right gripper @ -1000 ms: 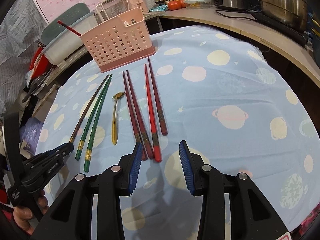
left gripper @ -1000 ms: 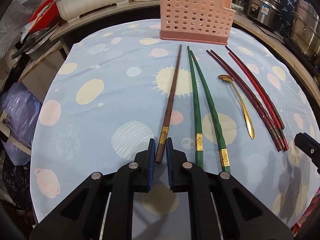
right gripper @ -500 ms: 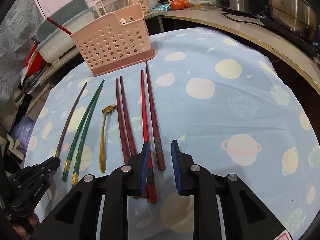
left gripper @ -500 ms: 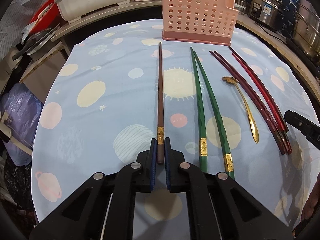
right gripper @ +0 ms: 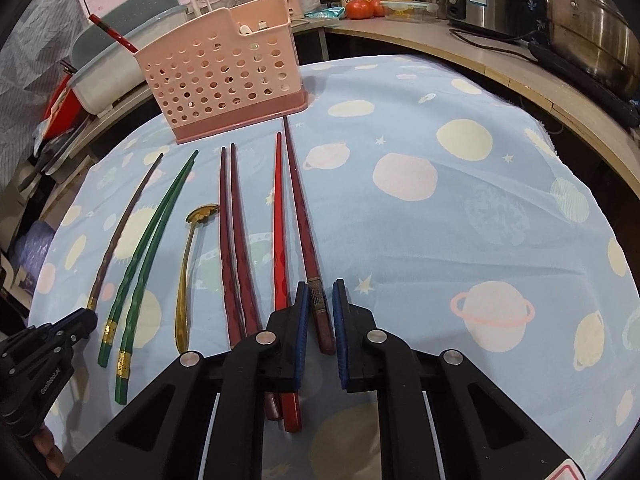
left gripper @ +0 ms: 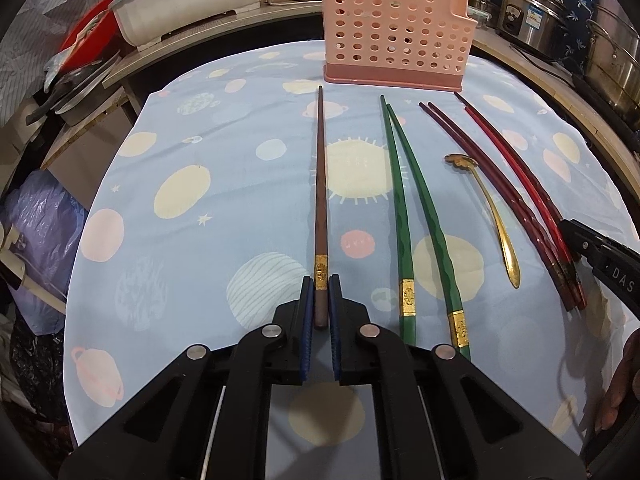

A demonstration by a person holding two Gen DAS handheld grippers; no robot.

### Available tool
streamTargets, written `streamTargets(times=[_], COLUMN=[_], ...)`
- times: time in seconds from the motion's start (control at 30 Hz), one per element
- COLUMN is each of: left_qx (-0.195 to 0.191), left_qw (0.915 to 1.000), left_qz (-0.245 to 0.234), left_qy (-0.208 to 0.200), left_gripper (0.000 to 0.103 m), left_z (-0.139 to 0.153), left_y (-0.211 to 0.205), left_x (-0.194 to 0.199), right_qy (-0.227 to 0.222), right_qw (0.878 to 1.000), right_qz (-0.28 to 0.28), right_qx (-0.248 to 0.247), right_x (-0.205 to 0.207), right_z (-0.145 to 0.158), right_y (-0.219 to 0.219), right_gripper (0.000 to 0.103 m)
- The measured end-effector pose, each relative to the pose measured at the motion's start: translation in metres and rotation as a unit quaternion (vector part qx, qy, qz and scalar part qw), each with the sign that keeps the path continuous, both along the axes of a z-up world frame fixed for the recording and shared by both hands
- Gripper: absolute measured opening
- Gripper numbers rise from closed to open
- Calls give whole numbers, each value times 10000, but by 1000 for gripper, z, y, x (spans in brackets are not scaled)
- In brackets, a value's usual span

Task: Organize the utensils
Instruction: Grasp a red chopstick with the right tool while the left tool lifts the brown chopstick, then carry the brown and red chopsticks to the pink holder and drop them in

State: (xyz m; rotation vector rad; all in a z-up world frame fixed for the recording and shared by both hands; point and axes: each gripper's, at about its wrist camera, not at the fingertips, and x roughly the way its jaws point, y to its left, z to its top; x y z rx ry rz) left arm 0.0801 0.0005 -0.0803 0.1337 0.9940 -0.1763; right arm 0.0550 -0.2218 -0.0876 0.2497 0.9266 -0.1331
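Your left gripper (left gripper: 321, 298) is clamped on the brown chopstick (left gripper: 320, 184), which points at the pink basket (left gripper: 394, 28); your right gripper (right gripper: 320, 306) is closing around the dark red chopstick (right gripper: 302, 216) on the tablecloth (right gripper: 460, 240)

My left gripper (left gripper: 320, 300) sits at the near edge of the table (left gripper: 180, 240), its pads clamped on the brown chopstick (left gripper: 320, 184). The table's left half, out to its left edge, lies bare: a clear approach lane. To my right the path is blocked in sequence by the green chopsticks (left gripper: 416, 216), the gold spoon (left gripper: 494, 216) and the dark red chopsticks (left gripper: 500, 192). My right gripper (right gripper: 321, 304) is closing around the rightmost dark chopstick (right gripper: 302, 216), with the bright red chopstick (right gripper: 278, 216) just beside its left finger. The table's right half is open. The pink basket (right gripper: 224, 76) blocks the far edge at mid-table.
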Motion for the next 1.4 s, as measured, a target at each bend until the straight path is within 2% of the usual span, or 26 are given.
streamTargets(times=[0.33, 0.7, 1.03, 1.4], left_qx=[-45, -242, -594, -1018], left_qw=[10000, 9997, 9974, 9895], left_qz=[1, -48, 43, 33], left_qy=[84, -14, -402, -1028], left_gripper=[7, 7, 7, 7], left_z=[2, 19, 62, 132], left_y=[2, 6, 24, 34], left_x=[-3, -23, -41, -49], right_qy=[-59, -421, -866, -1549], right_qw=[10000, 9988, 9957, 9873], right_qz=[36, 43, 77, 73], right_qx=[48, 238, 325, 348], right_x=[-15, -50, -79, -88], right_z=[8, 44, 82, 141], right_y=[2, 6, 11, 6], right_gripper=[7, 7, 7, 7])
